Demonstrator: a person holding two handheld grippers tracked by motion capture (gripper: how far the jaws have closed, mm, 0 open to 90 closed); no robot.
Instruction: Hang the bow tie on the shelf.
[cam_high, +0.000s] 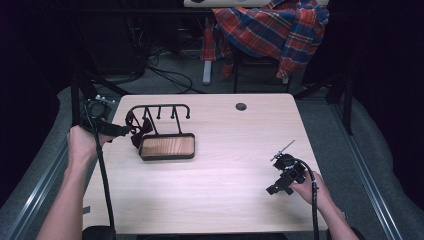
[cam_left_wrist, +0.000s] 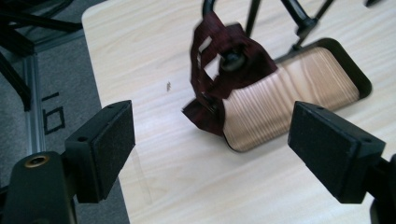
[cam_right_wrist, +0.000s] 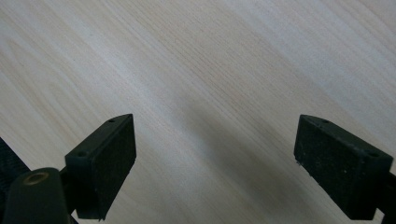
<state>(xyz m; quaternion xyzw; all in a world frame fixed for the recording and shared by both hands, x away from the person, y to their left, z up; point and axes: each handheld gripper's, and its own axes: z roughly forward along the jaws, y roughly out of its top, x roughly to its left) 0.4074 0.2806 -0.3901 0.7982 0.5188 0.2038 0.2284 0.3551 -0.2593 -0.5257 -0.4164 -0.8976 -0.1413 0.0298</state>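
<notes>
Scrunchie (cam_left_wrist: 224, 79) and table (cam_left_wrist: 154, 60) carry no writing.

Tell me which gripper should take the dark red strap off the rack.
Left. The left gripper is open and faces the dark red strap on the rack; the right gripper sits far across the table.

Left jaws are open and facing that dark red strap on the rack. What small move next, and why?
Probably ease the left gripper forward until its open jaws bracket the dark red strap. The strap hangs from a peg at the near end of the rack, ahead of the pads and not yet between them.
</notes>
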